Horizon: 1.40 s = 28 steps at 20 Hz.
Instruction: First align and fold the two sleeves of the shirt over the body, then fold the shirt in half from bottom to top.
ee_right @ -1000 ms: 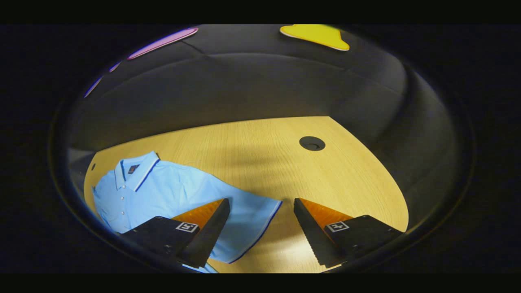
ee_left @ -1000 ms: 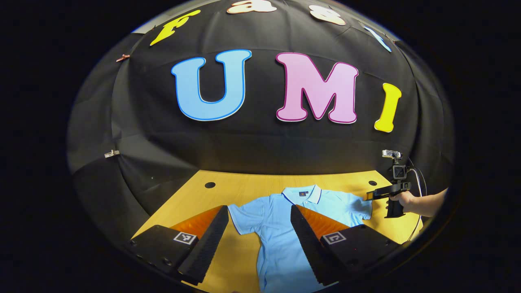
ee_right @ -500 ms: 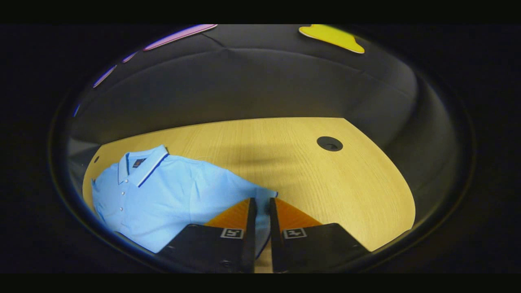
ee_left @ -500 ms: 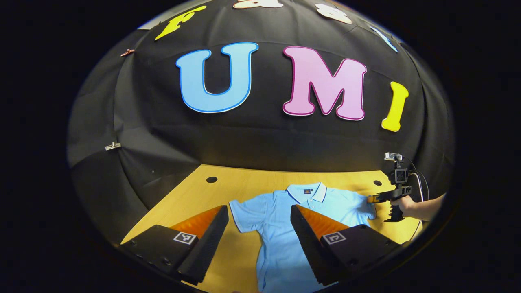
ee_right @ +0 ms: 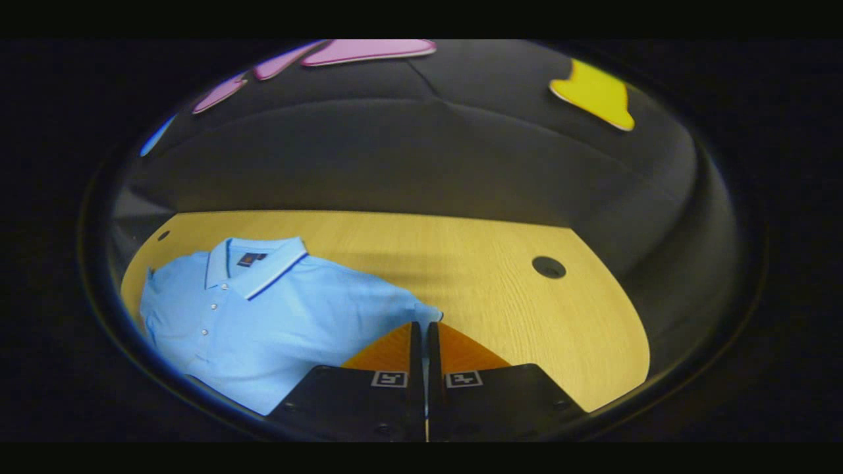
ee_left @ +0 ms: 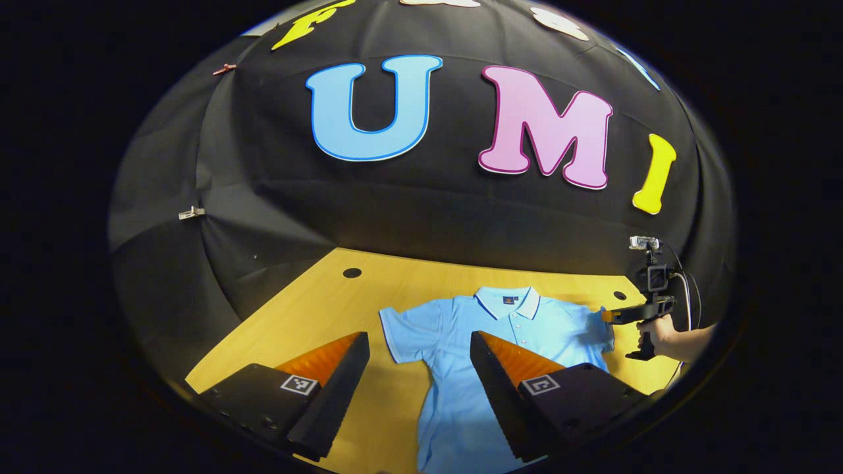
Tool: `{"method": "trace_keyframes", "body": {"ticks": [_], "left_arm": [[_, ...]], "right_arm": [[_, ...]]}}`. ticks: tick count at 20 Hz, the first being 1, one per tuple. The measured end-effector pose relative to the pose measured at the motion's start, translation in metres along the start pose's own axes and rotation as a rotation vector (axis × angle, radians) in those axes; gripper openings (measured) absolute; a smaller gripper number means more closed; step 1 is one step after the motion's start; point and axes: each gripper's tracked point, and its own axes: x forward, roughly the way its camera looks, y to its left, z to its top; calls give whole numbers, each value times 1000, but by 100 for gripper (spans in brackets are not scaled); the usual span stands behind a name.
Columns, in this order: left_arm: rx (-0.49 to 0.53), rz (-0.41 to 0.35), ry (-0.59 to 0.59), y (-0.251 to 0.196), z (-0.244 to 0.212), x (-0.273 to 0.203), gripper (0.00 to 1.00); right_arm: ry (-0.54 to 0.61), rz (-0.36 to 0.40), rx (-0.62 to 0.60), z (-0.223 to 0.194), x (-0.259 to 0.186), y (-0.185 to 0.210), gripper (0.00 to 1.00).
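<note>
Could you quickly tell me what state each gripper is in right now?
Left gripper: open, above the light blue polo shirt, holding nothing.
Right gripper: shut on the shirt's sleeve.

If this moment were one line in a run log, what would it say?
light blue polo shirt: flat on wooden table | right gripper: shut on right sleeve | left gripper: open above shirt | sleeves: unfolded

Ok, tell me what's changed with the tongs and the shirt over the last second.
The right tongs closed from wide open onto the shirt's sleeve edge, bunching it slightly inward. The left tongs stayed open above the shirt, gripping nothing; the shirt remains flat on the table.
</note>
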Motion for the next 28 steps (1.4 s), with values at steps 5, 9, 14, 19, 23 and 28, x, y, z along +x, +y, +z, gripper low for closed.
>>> {"method": "trace_keyframes", "body": {"ticks": [5,9,14,19,23,28], "left_arm": [[-12,22,-17,9,2,7,96],[-28,19,-31,6,2,24,97],[-30,-14,-43,11,6,70,96],[6,-80,55,12,-22,154,98],[0,-54,166,20,-57,225,99],[27,12,255,42,-84,289,99]], "right_arm": [[-64,89,-84,39,-16,79,6],[-38,158,-127,37,-15,155,6],[-62,274,-134,19,-69,200,96],[-91,234,-92,-13,-121,144,98],[-112,170,-50,-27,-141,98,98],[-150,142,36,-26,-157,69,98]]}}
